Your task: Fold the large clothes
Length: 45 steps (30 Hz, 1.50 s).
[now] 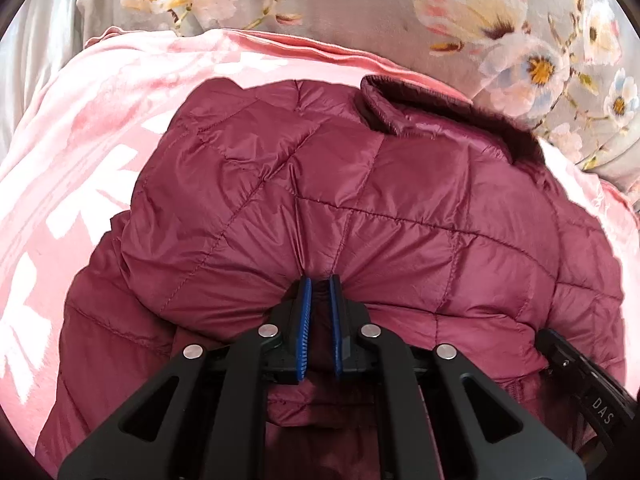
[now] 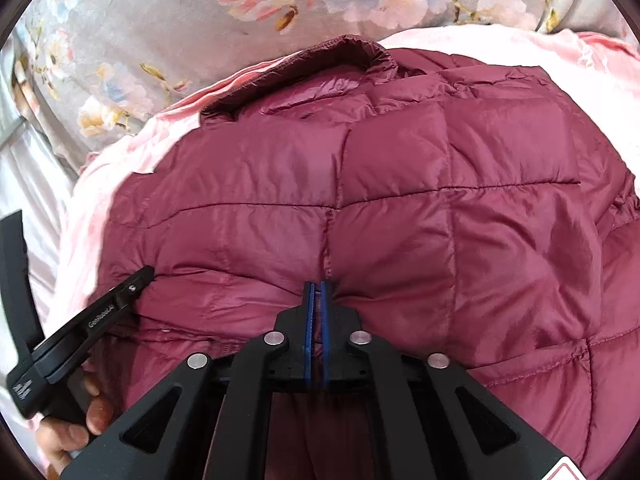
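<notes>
**Inspector:** Largest first. Bedding?

**Assistant:** Grey floral sheet (image 1: 360, 12) across the far side of both views. On top of that, pink blanket (image 1: 80, 128) with white lettering, spread flat beneath the garment and showing past its edges on the left and at the far side.

**Inspector:** Garment?

**Assistant:** Maroon quilted jacket (image 1: 360, 184) lying on the pink blanket, puffed up, folded over onto itself with a lower layer showing under the near edge. Collar (image 1: 404, 120) at the far end, standing partly up, close to the floral sheet.

**Inspector:** Tongs, left?

**Assistant:** Left gripper (image 1: 320, 280) at the near folded edge of the jacket. Blue pads (image 1: 305, 320) drawn close with a narrow gap, maroon fabric pinched between them, creases fanning out from the tips. Clamped on the jacket.

**Inspector:** Right?

**Assistant:** Right gripper (image 2: 319, 285) likewise at the near edge, on a vertical seam. Pads nearly touching, a thin strip of fabric caught between. Gripping the jacket. Just beside the left gripper along the same edge; left tip seen from the right view pressing into the fabric.

**Inspector:** Anything smaller?

**Assistant:** Hand (image 2: 76, 420) at the lower left of the right view, fingers wrapped round the left gripper's handle.
</notes>
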Motion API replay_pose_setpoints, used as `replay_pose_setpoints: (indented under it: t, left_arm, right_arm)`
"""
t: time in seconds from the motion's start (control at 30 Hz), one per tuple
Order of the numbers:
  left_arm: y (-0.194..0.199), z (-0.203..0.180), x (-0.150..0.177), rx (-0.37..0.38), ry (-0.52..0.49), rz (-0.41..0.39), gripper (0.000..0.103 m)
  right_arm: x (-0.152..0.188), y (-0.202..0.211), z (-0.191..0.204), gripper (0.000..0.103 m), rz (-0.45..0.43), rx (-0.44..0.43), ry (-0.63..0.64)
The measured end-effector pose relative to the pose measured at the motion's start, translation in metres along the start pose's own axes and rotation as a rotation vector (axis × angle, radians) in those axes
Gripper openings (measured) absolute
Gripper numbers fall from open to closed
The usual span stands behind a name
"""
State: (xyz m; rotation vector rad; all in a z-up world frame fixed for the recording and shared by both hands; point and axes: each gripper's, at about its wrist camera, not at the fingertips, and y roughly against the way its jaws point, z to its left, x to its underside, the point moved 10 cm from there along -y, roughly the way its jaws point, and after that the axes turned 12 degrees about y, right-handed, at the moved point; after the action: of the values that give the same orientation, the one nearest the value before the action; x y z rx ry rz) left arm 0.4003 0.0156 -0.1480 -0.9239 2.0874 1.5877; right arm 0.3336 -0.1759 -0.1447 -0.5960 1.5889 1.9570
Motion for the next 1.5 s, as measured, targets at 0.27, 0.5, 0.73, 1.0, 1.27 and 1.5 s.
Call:
replay_pose_setpoints:
  t: [0.27,0.5,0.73,1.0,1.27,1.5]
  left_arm:
    - [0.021,-0.035,-0.083,0.325,0.264,0.051,0.058]
    - [-0.053,-0.073,-0.112,0.294,0.301,0.158,0.058]
    - [-0.094,-0.083,-0.087,0.317,0.290,0.182,0.041]
    - [-0.095,-0.076,-0.084,0.392,0.294,0.103,0.010]
    - [-0.064,-0.082,-0.101,0.453,0.275,0.004,0.007]
    - [-0.071,-0.066,-0.092,0.393,0.306,0.063,0.007]
  right_arm:
    - [-0.094,0.031,-0.053,0.051,-0.146,-0.039,-0.169]
    - [-0.140,-0.014,-0.102,0.056,-0.148,0.046,-0.252]
    - [-0.134,-0.055,-0.099,0.061,-0.060,0.059,-0.191]
    - [-0.135,-0.070,-0.028,0.020,-0.026,-0.010,0.073]
    - [-0.182,-0.010,-0.019,0.004,-0.310,-0.286,-0.108]
    - [-0.113,-0.046,-0.066,0.004,-0.102,-0.073,-0.114]
